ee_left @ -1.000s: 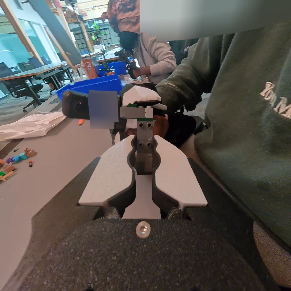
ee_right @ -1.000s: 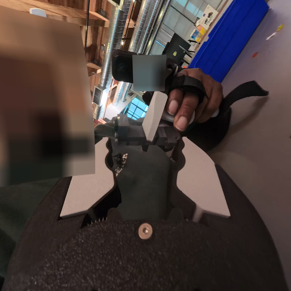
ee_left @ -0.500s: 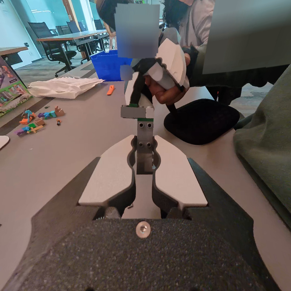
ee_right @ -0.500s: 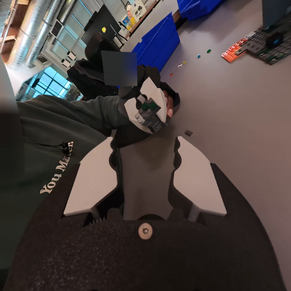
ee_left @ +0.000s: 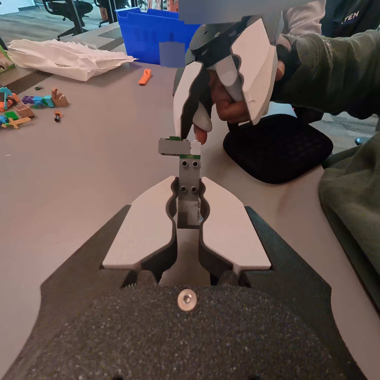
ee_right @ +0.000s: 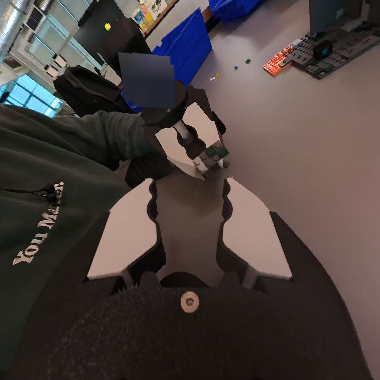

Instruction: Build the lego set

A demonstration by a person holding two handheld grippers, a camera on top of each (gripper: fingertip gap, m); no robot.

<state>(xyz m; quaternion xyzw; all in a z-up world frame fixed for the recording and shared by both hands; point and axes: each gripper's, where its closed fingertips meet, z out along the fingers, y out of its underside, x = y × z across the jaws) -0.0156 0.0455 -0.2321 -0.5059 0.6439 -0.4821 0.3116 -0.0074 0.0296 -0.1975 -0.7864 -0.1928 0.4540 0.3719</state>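
My left gripper (ee_left: 188, 202) clamps the grey studded lego column (ee_left: 188, 186); my right gripper (ee_right: 189, 202), jaws wide and empty, should press squarely on its top bricks.

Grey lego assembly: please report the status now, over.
Left gripper shut on grey lego assembly. Right gripper open, empty, one finger above assembly top. Nothing blocking.
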